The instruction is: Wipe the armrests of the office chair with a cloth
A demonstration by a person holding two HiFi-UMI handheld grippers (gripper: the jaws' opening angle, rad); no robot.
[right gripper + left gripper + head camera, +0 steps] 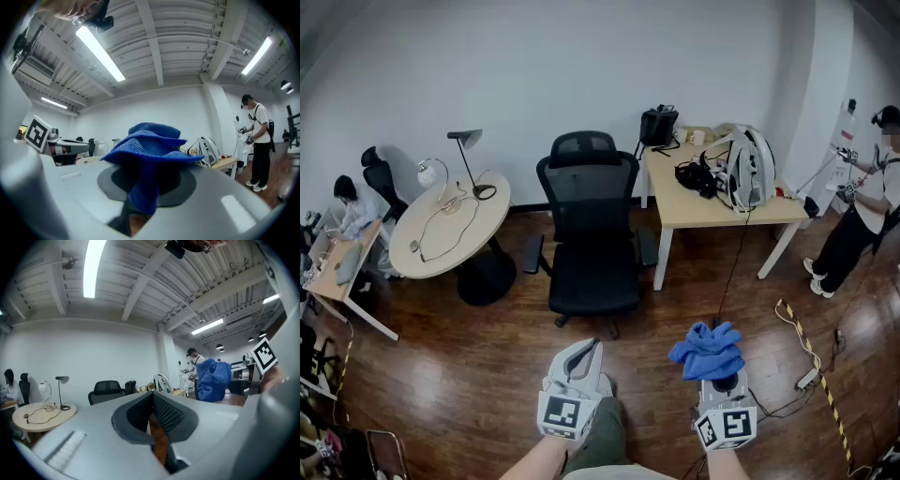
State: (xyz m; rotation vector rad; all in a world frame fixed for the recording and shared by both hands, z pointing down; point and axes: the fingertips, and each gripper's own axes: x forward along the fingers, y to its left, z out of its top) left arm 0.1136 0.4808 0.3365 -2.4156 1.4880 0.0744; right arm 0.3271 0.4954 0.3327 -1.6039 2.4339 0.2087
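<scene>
The black office chair (584, 234) stands in the middle of the room, facing me, with a grey armrest on each side (532, 253) (647, 247). Both grippers are held low in front of me, well short of the chair. My right gripper (715, 367) is shut on a bunched blue cloth (707, 350), which stands up out of the jaws (150, 140). My left gripper (584, 358) is shut with nothing in it. In the left gripper view the chair (107, 389) is far off and the blue cloth (213, 379) shows at the right.
A round table (441, 246) with a lamp and cables stands left of the chair. A rectangular desk (694, 211) with a backpack (748, 167) stands to its right. One person (861, 211) stands at far right, another (349, 211) sits at far left. Cables (806, 349) cross the wooden floor.
</scene>
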